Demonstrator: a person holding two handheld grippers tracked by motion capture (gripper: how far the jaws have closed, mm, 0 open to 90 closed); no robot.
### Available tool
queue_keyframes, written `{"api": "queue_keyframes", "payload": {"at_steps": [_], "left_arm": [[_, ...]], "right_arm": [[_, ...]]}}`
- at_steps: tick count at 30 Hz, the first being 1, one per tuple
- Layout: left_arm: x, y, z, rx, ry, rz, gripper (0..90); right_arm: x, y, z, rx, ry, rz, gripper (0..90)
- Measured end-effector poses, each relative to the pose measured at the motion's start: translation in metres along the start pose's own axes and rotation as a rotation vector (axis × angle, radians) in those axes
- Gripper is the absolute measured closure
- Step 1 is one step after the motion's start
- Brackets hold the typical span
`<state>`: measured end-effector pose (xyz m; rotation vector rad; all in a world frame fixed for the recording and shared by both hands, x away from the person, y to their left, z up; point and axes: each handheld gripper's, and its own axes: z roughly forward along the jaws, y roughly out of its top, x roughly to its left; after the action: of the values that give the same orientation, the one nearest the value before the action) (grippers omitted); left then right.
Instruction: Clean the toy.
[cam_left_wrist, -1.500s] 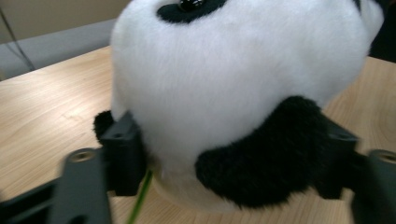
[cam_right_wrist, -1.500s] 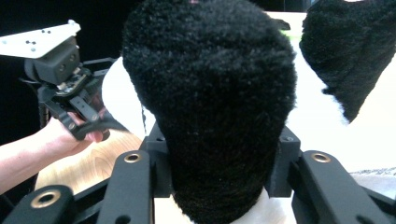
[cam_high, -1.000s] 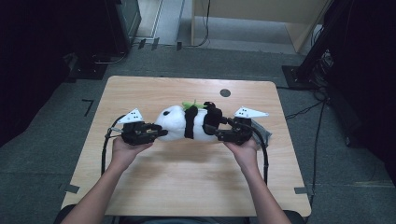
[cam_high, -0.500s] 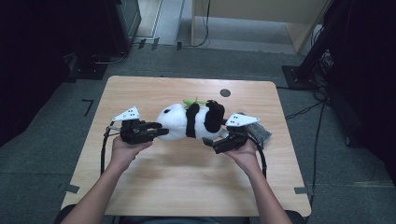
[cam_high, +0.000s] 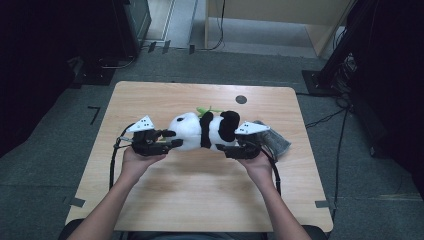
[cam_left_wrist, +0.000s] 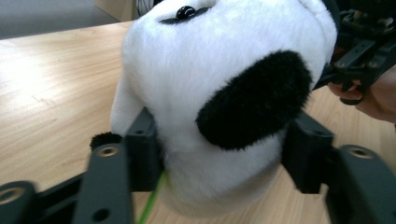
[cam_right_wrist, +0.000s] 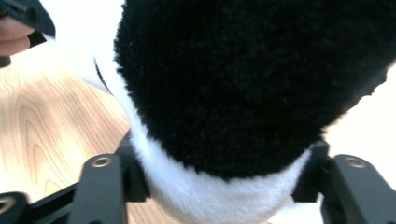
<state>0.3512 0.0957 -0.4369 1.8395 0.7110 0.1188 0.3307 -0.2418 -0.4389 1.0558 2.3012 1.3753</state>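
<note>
You have one stuffed panda (cam_high: 202, 131) lying on its side just above the centre of the high view, on the one wooden worktop (cam_high: 200, 195). Your two hands each carry one gripper. The left gripper (cam_high: 172, 143) sits at the panda's left end; its fingers have just been opening, and in the left gripper view they now stand on either side of the panda's white head, pressing into the plush. The right gripper (cam_high: 221, 147) sits at the panda's right end; its fingers have just been closing, and in the right gripper view they clamp a black-and-white limb. One small green sprig (cam_high: 206, 109) pokes out above the panda. One grey bundle (cam_high: 275, 142) lies beside your right hand.
</note>
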Motion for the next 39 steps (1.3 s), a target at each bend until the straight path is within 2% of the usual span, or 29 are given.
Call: {"api": "queue_keyframes", "payload": {"at_steps": [3, 6, 11, 13, 16, 18, 20, 23, 25, 29, 30, 32, 33, 34, 36, 39], "left_arm": [[0.003, 0.000, -0.003, -0.065, -0.015, 0.006, 26.5], [0.005, 0.000, -0.006, -0.085, -0.020, 0.024, 20.8], [0.003, -0.002, -0.011, -0.073, 0.022, 0.094, 20.0], [0.005, -0.007, -0.013, -0.081, 0.018, 0.086, 20.9], [0.009, -0.014, -0.012, -0.047, 0.004, 0.081, 22.2], [0.007, -0.016, -0.010, -0.027, 0.006, 0.110, 22.0], [0.005, -0.016, -0.007, -0.022, 0.026, 0.118, 20.5], [0.004, -0.017, -0.003, -0.031, 0.013, 0.110, 17.6], [0.004, -0.018, -0.001, -0.032, 0.028, 0.117, 12.9], [0.001, -0.019, 0.003, -0.037, 0.010, 0.137, 12.7], [-0.001, -0.020, 0.004, -0.032, 0.019, 0.148, 12.6], [-0.003, -0.021, 0.007, -0.019, 0.036, 0.155, 13.8], [-0.003, -0.021, 0.006, -0.028, 0.037, 0.151, 16.5], [-0.001, -0.021, 0.006, -0.033, 0.037, 0.138, 22.7], [-0.002, -0.020, 0.006, -0.050, 0.046, 0.103, 28.7], [-0.005, -0.017, 0.004, -0.042, 0.060, 0.101, 37.2]], "right_arm": [[-0.003, 0.005, -0.003, -0.001, 0.035, 0.051, 45.2], [-0.008, 0.009, -0.006, 0.008, 0.073, 0.100, 45.6], [-0.014, 0.010, -0.012, 0.016, 0.061, 0.134, 46.1], [-0.017, 0.010, -0.016, 0.013, 0.057, 0.139, 46.5], [-0.019, 0.011, -0.022, -0.008, 0.065, 0.158, 46.4], [-0.019, 0.012, -0.025, -0.017, 0.075, 0.157, 46.4], [-0.016, 0.014, -0.026, -0.009, 0.078, 0.152, 46.3], [-0.014, 0.014, -0.027, -0.004, 0.083, 0.154, 46.0], [-0.014, 0.013, -0.026, 0.002, 0.097, 0.158, 45.4], [-0.011, 0.012, -0.020, 0.023, 0.128, 0.173, 44.9], [-0.009, 0.012, -0.018, 0.026, 0.135, 0.172, 44.8], [-0.007, 0.012, -0.016, 0.032, 0.131, 0.167, 44.5], [-0.006, 0.012, -0.016, 0.034, 0.131, 0.165, 43.9], [-0.006, 0.011, -0.015, 0.035, 0.131, 0.169, 42.9], [-0.009, 0.011, -0.014, 0.040, 0.149, 0.183, 40.5], [-0.012, 0.010, -0.012, 0.047, 0.159, 0.197, 38.6]]}}
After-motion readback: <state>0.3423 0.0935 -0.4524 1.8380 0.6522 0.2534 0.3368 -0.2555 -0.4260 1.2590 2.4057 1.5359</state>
